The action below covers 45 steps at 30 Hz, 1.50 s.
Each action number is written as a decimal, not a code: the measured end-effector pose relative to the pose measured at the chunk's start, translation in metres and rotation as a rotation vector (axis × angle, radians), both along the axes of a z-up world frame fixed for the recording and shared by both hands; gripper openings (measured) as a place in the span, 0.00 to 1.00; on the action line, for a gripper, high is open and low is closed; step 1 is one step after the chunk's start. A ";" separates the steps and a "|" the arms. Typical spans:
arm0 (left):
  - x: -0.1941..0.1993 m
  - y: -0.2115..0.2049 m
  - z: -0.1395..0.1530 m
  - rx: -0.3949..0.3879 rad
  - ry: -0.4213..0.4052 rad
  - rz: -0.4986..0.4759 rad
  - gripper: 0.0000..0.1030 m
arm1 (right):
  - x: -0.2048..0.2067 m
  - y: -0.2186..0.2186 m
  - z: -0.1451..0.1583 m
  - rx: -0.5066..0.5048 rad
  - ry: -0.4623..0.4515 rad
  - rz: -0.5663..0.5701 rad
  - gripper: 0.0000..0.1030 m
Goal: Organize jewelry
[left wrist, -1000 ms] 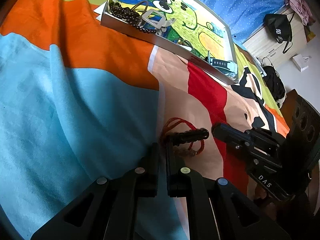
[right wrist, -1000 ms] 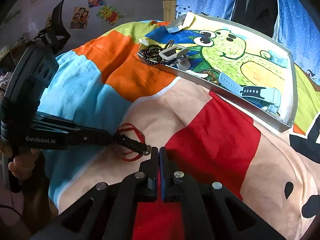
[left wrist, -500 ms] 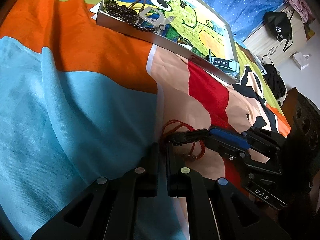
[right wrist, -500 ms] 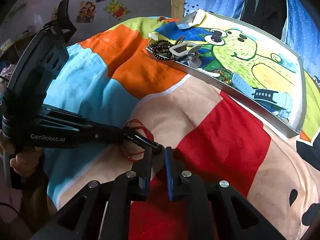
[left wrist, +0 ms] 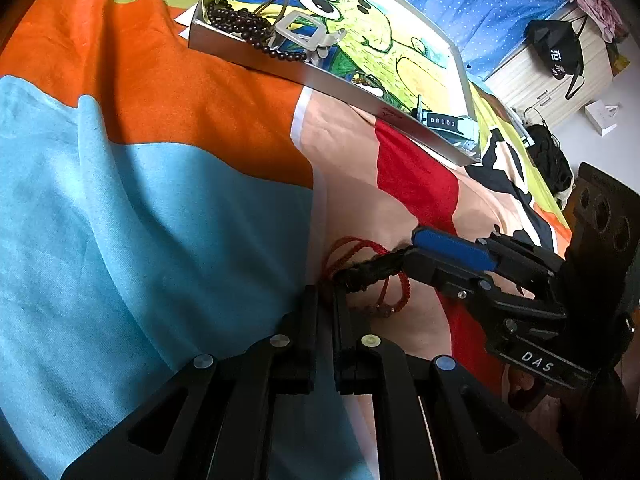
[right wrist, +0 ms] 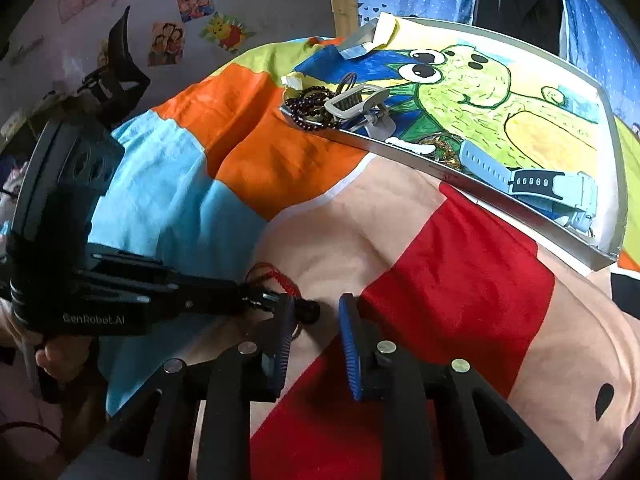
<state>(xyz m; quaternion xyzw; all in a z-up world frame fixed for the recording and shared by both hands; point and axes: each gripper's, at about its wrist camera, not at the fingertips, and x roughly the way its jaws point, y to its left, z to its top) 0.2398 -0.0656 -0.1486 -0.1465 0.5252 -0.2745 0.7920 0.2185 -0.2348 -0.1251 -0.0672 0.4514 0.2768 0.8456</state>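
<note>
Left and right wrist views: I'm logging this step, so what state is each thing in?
Left gripper: shut on the red cord bracelet.
Right gripper: open, jaws just opening around the bracelet's dark end.
Tray: on the bed, holding beads, clip, watch.
Blue watch: lying flat, unfastened.

the left gripper (left wrist: 325, 294) points down, jaws closed. the right gripper (right wrist: 316, 320), just beside it, has its jaws just opening, nothing pressed between its pads.

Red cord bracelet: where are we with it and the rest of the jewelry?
Done: dark bead strand, hair clip and blue watch lie in the tray. In hand: left gripper pinches the red cord bracelet on the bed; right gripper, just opening, straddles its dark end. Left: carry it to the tray.
</note>
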 end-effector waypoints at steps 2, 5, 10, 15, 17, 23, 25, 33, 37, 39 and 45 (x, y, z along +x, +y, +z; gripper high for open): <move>0.000 0.000 0.000 -0.001 0.002 -0.002 0.04 | 0.002 -0.002 0.000 0.016 0.011 -0.009 0.22; 0.001 -0.001 0.000 -0.001 0.003 -0.002 0.04 | 0.004 -0.002 -0.001 0.026 0.020 -0.012 0.22; 0.001 -0.001 -0.001 0.003 0.001 -0.006 0.04 | 0.000 0.002 -0.004 0.009 0.028 0.018 0.20; 0.000 -0.002 -0.002 0.006 -0.002 -0.008 0.04 | -0.001 -0.003 -0.003 0.031 0.041 0.011 0.09; 0.000 -0.002 -0.002 0.007 -0.004 -0.010 0.04 | -0.001 -0.005 -0.002 0.033 0.039 -0.001 0.05; -0.001 -0.002 -0.001 0.004 -0.008 -0.014 0.04 | -0.001 -0.018 0.001 0.026 0.033 -0.060 0.02; -0.001 -0.001 -0.002 0.001 -0.007 -0.014 0.04 | -0.002 -0.021 0.003 0.028 0.029 -0.073 0.02; -0.001 -0.003 -0.001 0.013 -0.014 -0.021 0.04 | 0.004 -0.030 0.007 0.144 0.098 -0.097 0.15; 0.000 -0.003 -0.002 0.012 -0.013 -0.021 0.04 | 0.005 -0.021 0.003 0.141 0.107 -0.067 0.19; 0.000 -0.003 -0.002 0.013 -0.015 -0.022 0.04 | 0.007 -0.016 0.000 0.135 0.116 -0.055 0.19; 0.001 -0.003 -0.002 0.016 -0.017 -0.024 0.04 | 0.006 -0.013 -0.005 0.148 0.128 -0.040 0.14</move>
